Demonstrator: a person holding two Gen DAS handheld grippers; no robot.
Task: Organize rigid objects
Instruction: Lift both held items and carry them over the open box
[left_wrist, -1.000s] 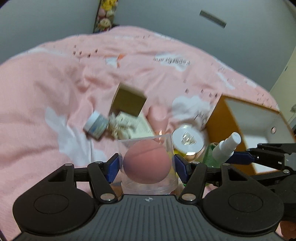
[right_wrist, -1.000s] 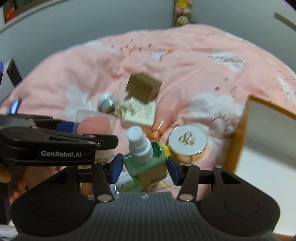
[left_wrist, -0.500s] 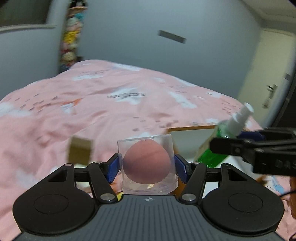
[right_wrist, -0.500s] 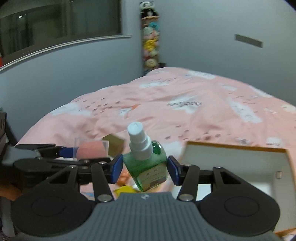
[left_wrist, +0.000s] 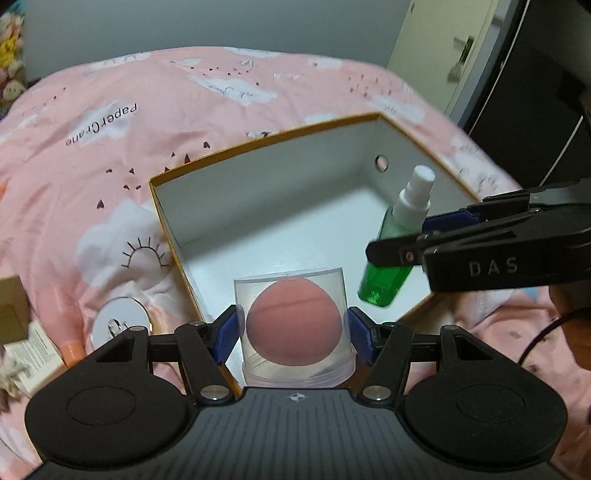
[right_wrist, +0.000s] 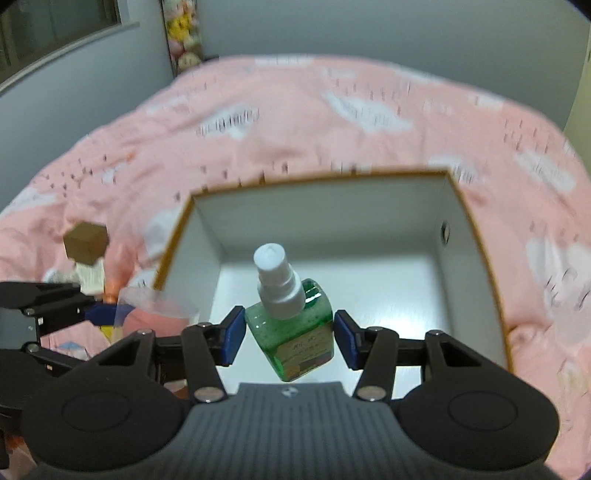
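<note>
My left gripper is shut on a clear plastic case with a pink sponge ball inside, held above the near edge of an open white box with an orange rim. My right gripper is shut on a green spray bottle with a white cap, held over the box's inside. The bottle and the right gripper also show in the left wrist view, at the box's right side. The left gripper shows at the left of the right wrist view.
The box lies on a pink bed cover. Left of the box lie a round silver-lidded tin, a brown cube box and a white carton. A door stands at the far right.
Both grippers have swung from the pile of items on the left over to the open box, carrying the case and the bottle. Both now look down into the box.
</note>
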